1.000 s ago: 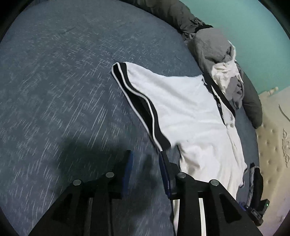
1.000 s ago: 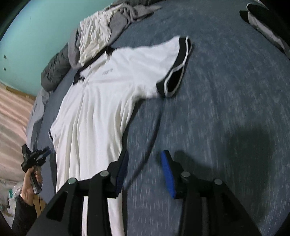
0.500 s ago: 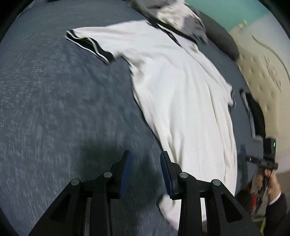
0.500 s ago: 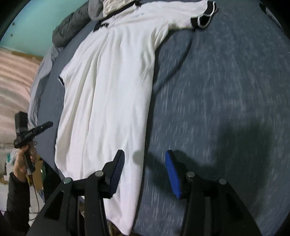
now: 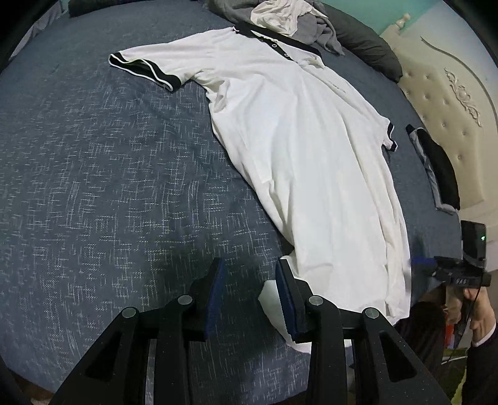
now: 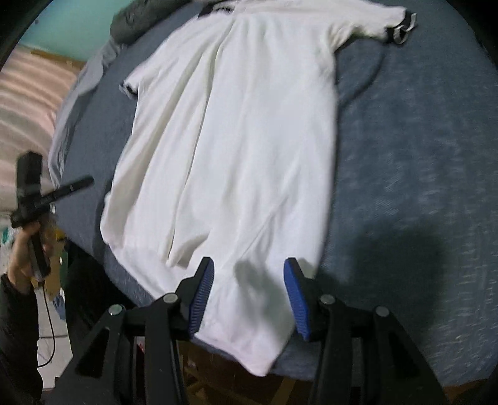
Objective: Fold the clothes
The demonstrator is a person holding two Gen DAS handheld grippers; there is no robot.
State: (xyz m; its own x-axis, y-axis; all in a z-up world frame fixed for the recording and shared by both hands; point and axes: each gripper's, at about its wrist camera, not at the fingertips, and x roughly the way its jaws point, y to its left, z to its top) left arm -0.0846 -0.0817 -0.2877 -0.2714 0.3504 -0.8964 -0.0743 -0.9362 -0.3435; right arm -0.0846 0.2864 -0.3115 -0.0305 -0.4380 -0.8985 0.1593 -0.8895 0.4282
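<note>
A white polo shirt (image 5: 295, 155) with a black collar and black sleeve trim lies spread flat on the blue-grey bed (image 5: 93, 187). In the left wrist view my left gripper (image 5: 249, 280) is open at a bottom corner of the hem, with its right finger over the cloth and its left finger over bare bedding. In the right wrist view the same shirt (image 6: 233, 140) runs away from me and its hem hangs over the bed (image 6: 420, 155) edge. My right gripper (image 6: 249, 280) is open, and its blue pads straddle the hem near its right corner. Neither gripper clamps any cloth.
A pile of grey and white clothes (image 5: 280, 15) and a dark pillow (image 5: 364, 46) lie beyond the collar. A folded black garment (image 5: 439, 168) rests by the tufted headboard (image 5: 451, 93). A hand holds a black device (image 5: 460, 277) off the bed edge; the same device (image 6: 31, 193) shows at left.
Both grippers have travelled from beside the sleeves down along the shirt's sides to its hem. Both stayed open. The shirt has not moved.
</note>
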